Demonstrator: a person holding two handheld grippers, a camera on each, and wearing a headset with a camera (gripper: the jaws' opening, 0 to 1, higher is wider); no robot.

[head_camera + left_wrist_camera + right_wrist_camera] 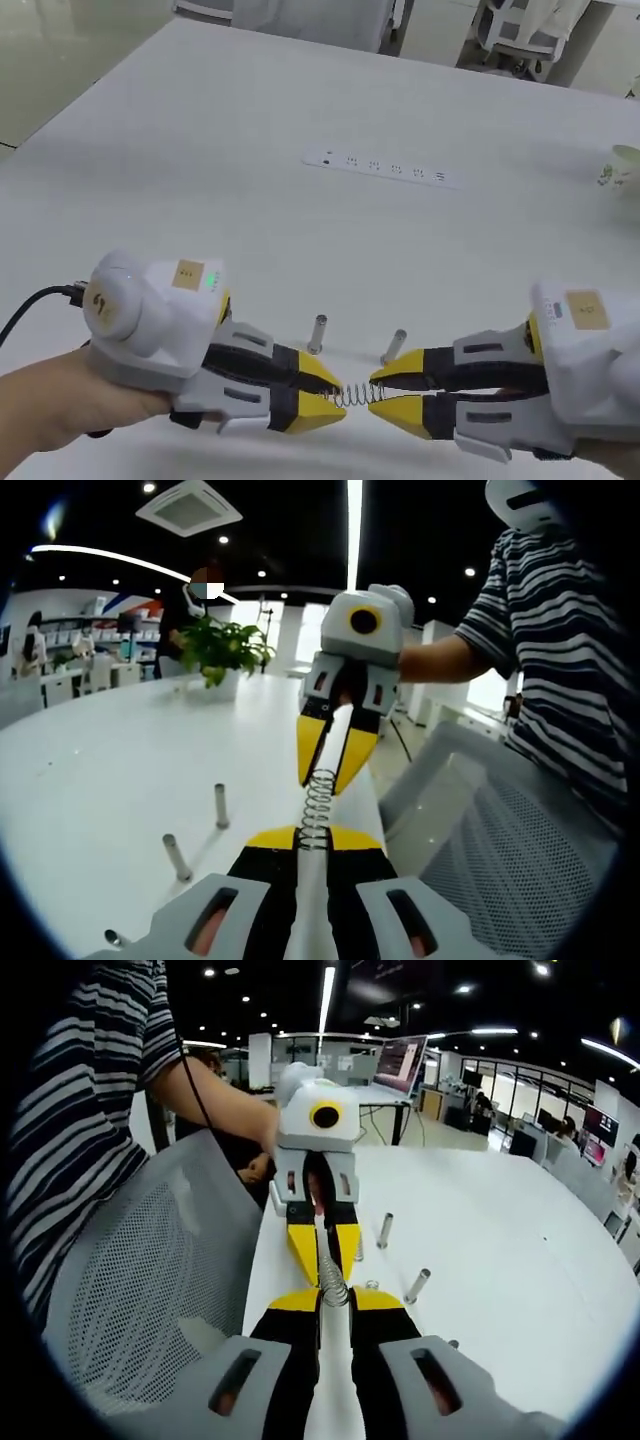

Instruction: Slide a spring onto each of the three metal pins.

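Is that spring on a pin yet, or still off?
Off. The spring spans between the left gripper and right gripper, both pinching its ends; the upright pin and leaning pin behind it look bare.

Far across my white table lies a white power strip. A patterned cup sits at the far right edge (partly cut off). A grey mesh chair stands beside the near edge, and a leafy potted plant stands on the tabletop.
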